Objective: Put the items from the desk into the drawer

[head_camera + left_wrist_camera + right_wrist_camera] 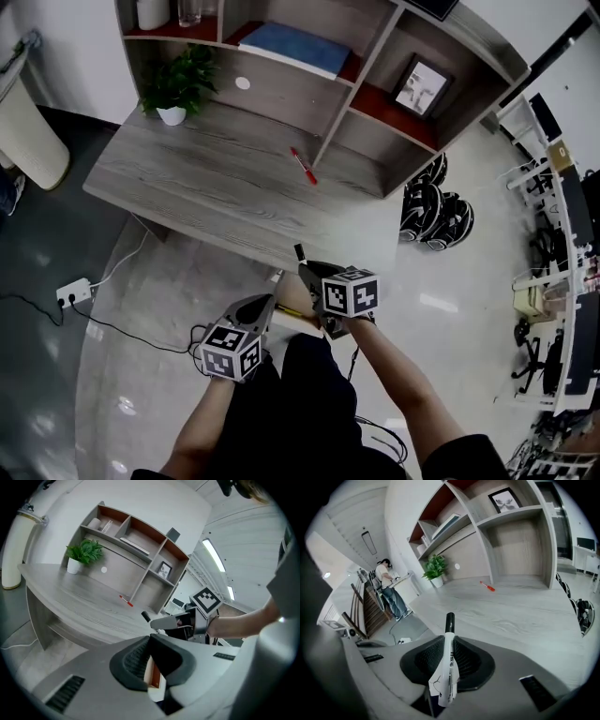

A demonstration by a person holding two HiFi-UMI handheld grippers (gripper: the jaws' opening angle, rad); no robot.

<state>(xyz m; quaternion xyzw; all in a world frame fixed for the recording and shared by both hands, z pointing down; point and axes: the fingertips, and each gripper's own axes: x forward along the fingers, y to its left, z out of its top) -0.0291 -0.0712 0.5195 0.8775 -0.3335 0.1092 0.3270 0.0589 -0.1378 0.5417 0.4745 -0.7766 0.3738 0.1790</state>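
Observation:
A red marker point(303, 166) lies on the grey wood desk point(187, 178), near the shelf upright; it also shows as the red marker point(125, 601) and the red marker point(487, 586). My right gripper point(449, 660) is shut on a white marker with a black cap point(449, 639), which points toward the desk. In the head view the right gripper point(309, 277) hangs just off the desk's front edge. My left gripper point(151, 667) is shut on a white panel with an orange-brown edge point(154, 680), apparently the drawer's front point(286, 317), below the desk edge. The drawer's inside is hidden.
A potted plant point(176, 86) stands at the desk's back left. The shelf unit holds a blue book point(295, 47) and a framed picture point(422, 86). A power strip point(75, 292) with cables lies on the floor at left. Black-and-white helmets point(436, 211) sit on the floor at right.

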